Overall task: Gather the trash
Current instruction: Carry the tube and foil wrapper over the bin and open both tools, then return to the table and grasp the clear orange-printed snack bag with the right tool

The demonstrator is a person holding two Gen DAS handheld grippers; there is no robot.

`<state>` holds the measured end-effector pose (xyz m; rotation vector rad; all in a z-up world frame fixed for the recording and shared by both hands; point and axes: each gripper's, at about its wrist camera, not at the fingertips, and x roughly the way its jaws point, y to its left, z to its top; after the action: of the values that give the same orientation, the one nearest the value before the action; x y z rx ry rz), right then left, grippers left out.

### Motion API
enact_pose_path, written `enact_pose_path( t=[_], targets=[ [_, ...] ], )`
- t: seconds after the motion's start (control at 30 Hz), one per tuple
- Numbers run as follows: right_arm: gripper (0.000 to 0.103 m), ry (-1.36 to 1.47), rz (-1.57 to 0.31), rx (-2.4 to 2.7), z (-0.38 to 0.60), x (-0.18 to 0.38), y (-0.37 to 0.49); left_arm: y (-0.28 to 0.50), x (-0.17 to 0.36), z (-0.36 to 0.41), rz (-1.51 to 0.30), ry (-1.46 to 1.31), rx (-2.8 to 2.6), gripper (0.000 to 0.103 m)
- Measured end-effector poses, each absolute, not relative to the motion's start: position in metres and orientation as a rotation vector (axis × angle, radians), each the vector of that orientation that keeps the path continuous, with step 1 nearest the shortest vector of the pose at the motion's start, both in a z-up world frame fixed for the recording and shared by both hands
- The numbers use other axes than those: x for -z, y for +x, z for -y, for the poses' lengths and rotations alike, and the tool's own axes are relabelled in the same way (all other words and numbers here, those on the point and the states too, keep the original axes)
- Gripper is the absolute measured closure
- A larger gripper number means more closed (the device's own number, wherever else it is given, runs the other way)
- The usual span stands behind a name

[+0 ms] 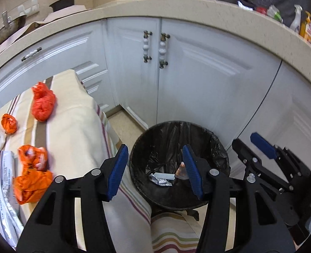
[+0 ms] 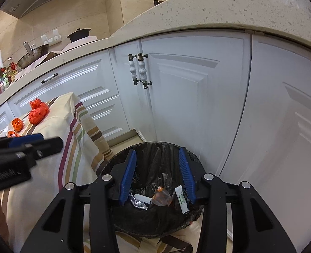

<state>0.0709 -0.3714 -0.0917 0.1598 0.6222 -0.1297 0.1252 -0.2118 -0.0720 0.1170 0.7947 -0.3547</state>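
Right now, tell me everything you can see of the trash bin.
The trash bin is round and dark, lined with a crinkled black plastic bag folded over its rim. It stands upright on the floor between the cloth-covered table and the white cabinets. Inside lie a silver foil wrapper, a clear orange-tinted wrapper and a small white tube. Neither gripper touches it.

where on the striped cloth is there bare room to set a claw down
Bare cloth lies between the big red-orange bag and the table's right edge, running toward the bin. The left side is crowded: small orange wads, a crumpled orange bag, white printed packaging. Both the left claw and right claw stand open over the bin.
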Motion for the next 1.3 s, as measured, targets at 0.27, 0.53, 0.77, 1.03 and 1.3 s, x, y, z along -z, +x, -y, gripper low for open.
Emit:
enact_pose_path(
  t=[0.27, 0.53, 0.77, 1.03, 1.3],
  targets=[
    [0.057, 0.141, -0.586, 0.096, 0.342, 0.071, 0.059, 0.108, 0.044, 0.161, -0.736, 0.066, 0.313, 0.051],
    [0.055, 0.098, -0.573, -0.041, 0.278, 0.057, 0.05, 0.077, 0.031, 0.079, -0.709, 0.04, 0.205, 0.051],
    [0.053, 0.035, -0.577, -0.218, 0.204, 0.05, 0.041, 0.047, 0.031, 0.0, -0.699, 0.016, 0.041, 0.05],
    [0.05, -0.029, -0.574, -0.36, 0.146, 0.044, 0.021, 0.017, 0.048, -0.066, -0.738, -0.026, -0.09, 0.05],
    [0.041, -0.074, -0.57, -0.456, 0.106, 0.043, 0.006, -0.003, 0.056, -0.107, -0.738, -0.084, -0.165, 0.05]
  ],
)
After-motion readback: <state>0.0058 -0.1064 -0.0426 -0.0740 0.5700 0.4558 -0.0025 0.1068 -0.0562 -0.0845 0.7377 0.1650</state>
